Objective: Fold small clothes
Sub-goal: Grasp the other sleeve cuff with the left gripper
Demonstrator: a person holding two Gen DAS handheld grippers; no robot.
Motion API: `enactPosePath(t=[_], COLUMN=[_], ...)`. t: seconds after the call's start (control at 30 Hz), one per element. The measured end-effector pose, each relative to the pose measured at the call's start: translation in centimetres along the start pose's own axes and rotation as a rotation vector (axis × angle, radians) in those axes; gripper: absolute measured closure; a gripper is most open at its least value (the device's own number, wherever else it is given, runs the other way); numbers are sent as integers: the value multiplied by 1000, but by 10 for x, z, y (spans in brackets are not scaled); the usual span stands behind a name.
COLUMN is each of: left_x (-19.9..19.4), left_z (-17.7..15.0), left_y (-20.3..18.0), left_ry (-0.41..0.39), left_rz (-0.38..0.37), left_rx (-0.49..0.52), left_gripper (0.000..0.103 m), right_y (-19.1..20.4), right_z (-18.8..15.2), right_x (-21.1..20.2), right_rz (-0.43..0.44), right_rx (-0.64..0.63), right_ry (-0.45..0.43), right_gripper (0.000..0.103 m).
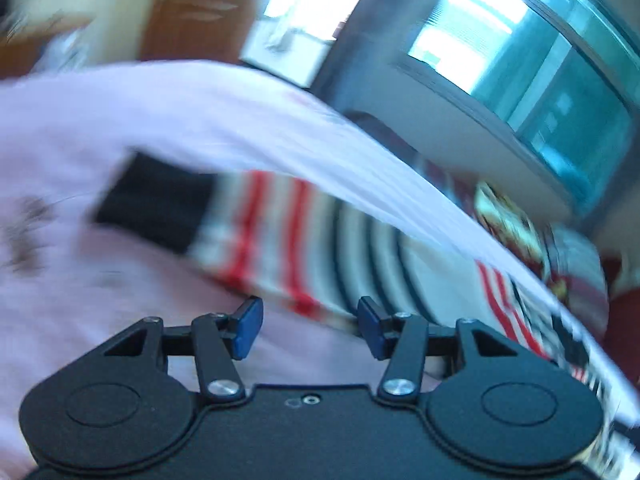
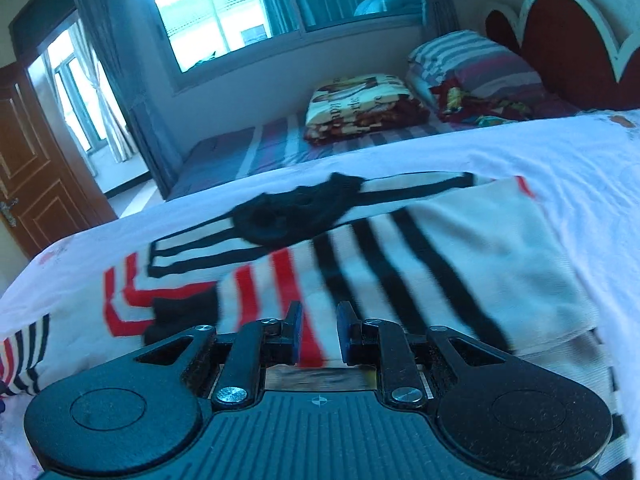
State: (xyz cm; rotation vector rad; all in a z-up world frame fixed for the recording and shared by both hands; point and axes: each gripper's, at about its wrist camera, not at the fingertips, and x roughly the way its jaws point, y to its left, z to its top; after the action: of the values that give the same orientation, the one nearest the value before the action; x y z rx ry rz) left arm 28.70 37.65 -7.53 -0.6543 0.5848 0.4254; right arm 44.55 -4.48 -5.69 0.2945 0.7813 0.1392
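Folding well means the striped garment (image 2: 360, 248) is pinched at its near edge on the white sheet (image 2: 540, 168), then carried over flat. The left gripper (image 1: 308, 328) is held wide and empty; the right gripper (image 2: 319, 332) is narrowed, nothing visibly gripped.

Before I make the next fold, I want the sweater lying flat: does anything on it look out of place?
Yes. A black bunched-up item sits crumpled on the striped sweater, across its far black stripes, not laid flat. What it is cannot be told. Both grippers, left gripper and right gripper, are open and hold nothing.
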Motion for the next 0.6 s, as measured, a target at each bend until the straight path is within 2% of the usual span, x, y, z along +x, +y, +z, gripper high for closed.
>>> enactPosePath(t=[0.03, 0.13, 0.33, 0.37, 0.4, 0.43, 0.5, 0.6], left_x=[-1, -1, 15, 19, 24, 29, 34, 32], left_z=[5, 16, 37, 40, 43, 46, 53, 61], left_y=[14, 46, 70, 73, 76, 79, 77, 46], left_ry=[-4, -20, -53, -56, -54, -46, -50, -98], left_rz=[-3, -26, -63, -77, -85, -85, -98, -134], left_rx=[-52, -180, -301, -327, -342, -351, -371, -284], left_gripper=[61, 65, 69, 76, 83, 97, 98, 98], right_y=[9, 37, 62, 63, 63, 63, 61, 53], right_z=[0, -2, -3, -4, -5, -5, -6, -6], right_x=[2, 10, 25, 25, 26, 26, 25, 19], right_rz=[10, 32, 48, 48, 47, 45, 42, 31], right_rx=[-8, -44, -57, -52, -50, -49, -48, -36], right_ry=[6, 20, 44, 46, 47, 49, 50, 36], right_gripper=[84, 84, 84, 84, 84, 84, 84, 84])
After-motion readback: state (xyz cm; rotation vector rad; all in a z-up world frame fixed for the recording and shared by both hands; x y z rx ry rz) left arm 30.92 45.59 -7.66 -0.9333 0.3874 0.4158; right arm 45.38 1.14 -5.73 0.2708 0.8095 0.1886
